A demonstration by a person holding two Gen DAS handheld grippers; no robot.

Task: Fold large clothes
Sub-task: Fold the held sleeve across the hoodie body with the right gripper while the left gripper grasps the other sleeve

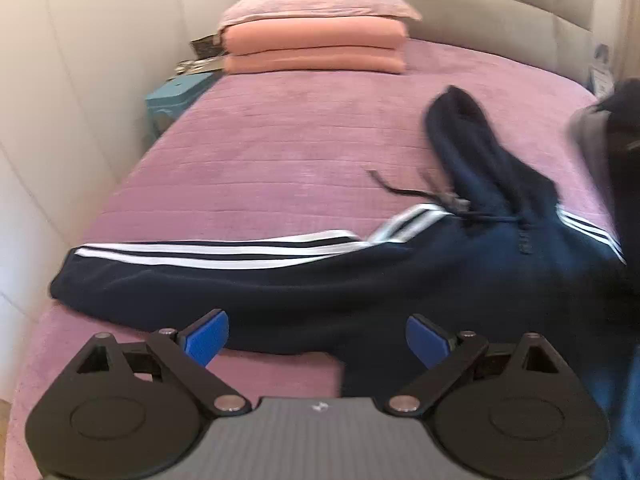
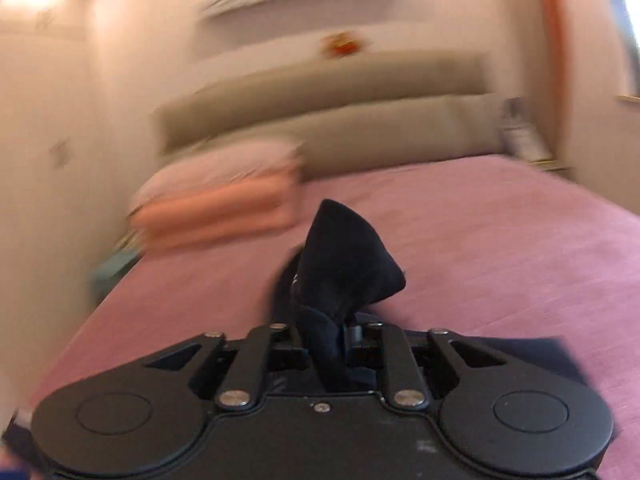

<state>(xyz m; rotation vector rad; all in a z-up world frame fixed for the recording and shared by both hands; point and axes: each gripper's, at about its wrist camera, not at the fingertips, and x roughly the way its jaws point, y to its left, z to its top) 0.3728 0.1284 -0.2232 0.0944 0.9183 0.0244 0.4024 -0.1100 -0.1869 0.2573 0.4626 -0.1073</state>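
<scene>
Navy track pants (image 1: 304,284) with white side stripes lie across the near end of the bed (image 1: 280,152), one leg stretched out flat to my left, stripes facing the headboard. The waist end with its dark drawstring (image 1: 404,190) sits to the right, and a bunched part of the fabric rises off the cover there. My left gripper (image 1: 317,338) is spread wide, blue pads (image 1: 206,338) well apart, holding nothing; it hangs just over the near edge of the pants. My right gripper (image 2: 326,344) is clamped on a fold of the same navy cloth (image 2: 340,264), which stands up in a peak between the fingers above the pink cover (image 2: 500,248). Right wrist view is motion-blurred, so detail beyond the cloth is poor. At the head of the bed: a pink pillow (image 1: 316,6) on top of two folded salmon blankets (image 1: 316,46), beige padded headboard (image 1: 480,4) behind. Teal stool (image 1: 176,94) beside the bed on the left, white wardrobe doors (image 1: 80,40) along that wall.
</scene>
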